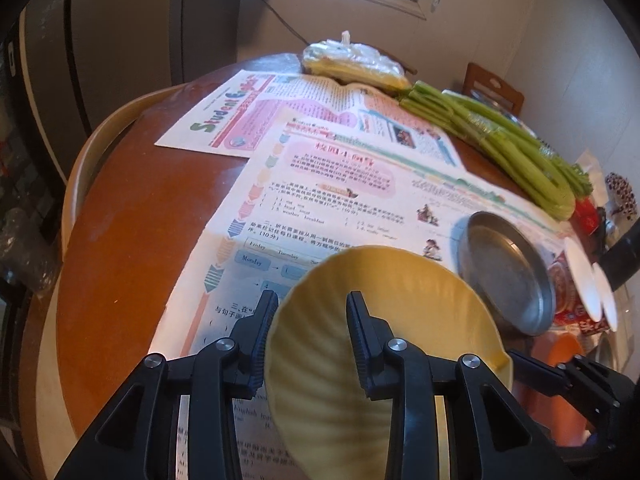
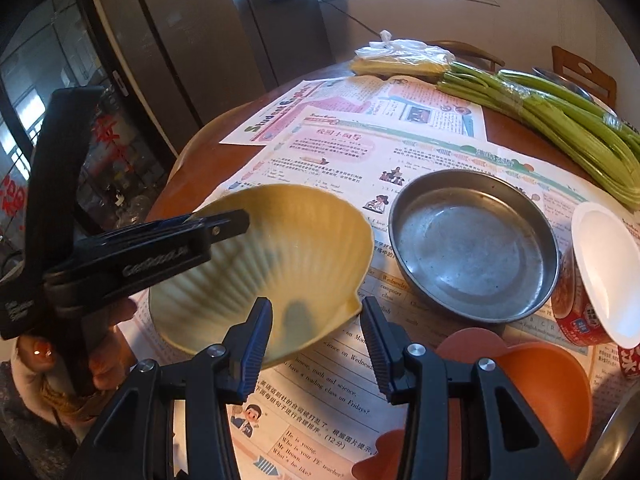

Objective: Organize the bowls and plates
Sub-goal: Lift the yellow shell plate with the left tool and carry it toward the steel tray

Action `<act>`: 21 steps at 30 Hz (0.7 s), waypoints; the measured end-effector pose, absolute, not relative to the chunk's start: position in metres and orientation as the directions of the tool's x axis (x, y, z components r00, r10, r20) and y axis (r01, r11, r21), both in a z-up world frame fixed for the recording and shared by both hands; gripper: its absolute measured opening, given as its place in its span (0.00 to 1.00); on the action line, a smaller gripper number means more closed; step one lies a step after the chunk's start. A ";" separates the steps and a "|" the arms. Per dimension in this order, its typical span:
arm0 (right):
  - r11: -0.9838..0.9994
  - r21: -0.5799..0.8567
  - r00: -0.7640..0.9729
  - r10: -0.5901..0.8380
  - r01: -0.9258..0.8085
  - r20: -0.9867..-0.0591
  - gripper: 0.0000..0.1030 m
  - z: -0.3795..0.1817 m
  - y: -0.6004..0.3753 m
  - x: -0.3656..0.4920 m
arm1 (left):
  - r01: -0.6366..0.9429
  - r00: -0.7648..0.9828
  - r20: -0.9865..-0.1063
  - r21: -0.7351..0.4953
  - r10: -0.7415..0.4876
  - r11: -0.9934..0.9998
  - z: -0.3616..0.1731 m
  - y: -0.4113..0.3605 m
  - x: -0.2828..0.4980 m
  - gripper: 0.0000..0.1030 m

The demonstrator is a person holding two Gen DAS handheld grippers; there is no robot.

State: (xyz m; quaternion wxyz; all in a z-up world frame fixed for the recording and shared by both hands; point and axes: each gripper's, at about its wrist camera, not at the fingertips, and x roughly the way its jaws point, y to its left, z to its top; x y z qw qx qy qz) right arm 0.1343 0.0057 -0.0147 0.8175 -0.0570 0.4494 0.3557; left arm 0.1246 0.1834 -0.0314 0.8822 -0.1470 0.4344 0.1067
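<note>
A yellow shell-shaped bowl hangs tilted above the newspaper, its ribbed inside facing both cameras. My left gripper is shut on its rim, one finger inside the bowl and one outside. The right wrist view shows that gripper from the side, clamped on the bowl's far left rim. My right gripper is shut across the bowl's narrow hinge end. A round metal pan lies right of the bowl. An orange shell-shaped bowl lies at the near right.
Newspapers cover the round wooden table. A red tub with a white lid stands right of the pan. Celery stalks and a plastic bag of food lie at the back. A person's hand grips the left tool's handle.
</note>
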 end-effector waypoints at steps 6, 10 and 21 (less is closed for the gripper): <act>0.738 0.236 0.337 0.536 -0.633 -0.774 0.45 -0.020 0.007 0.132 | -0.304 0.592 -0.802 -0.125 0.084 0.945 -0.039 0.181 0.131 0.38; 0.731 0.235 0.336 0.542 -0.640 -0.770 0.45 -0.020 0.009 0.129 | -0.308 0.596 -0.797 -0.114 0.098 0.945 -0.040 0.181 0.132 0.41; 0.732 0.235 0.346 0.547 -0.640 -0.763 0.45 -0.019 0.009 0.129 | -0.325 0.599 -0.782 -0.044 0.170 0.945 -0.036 0.177 0.124 0.47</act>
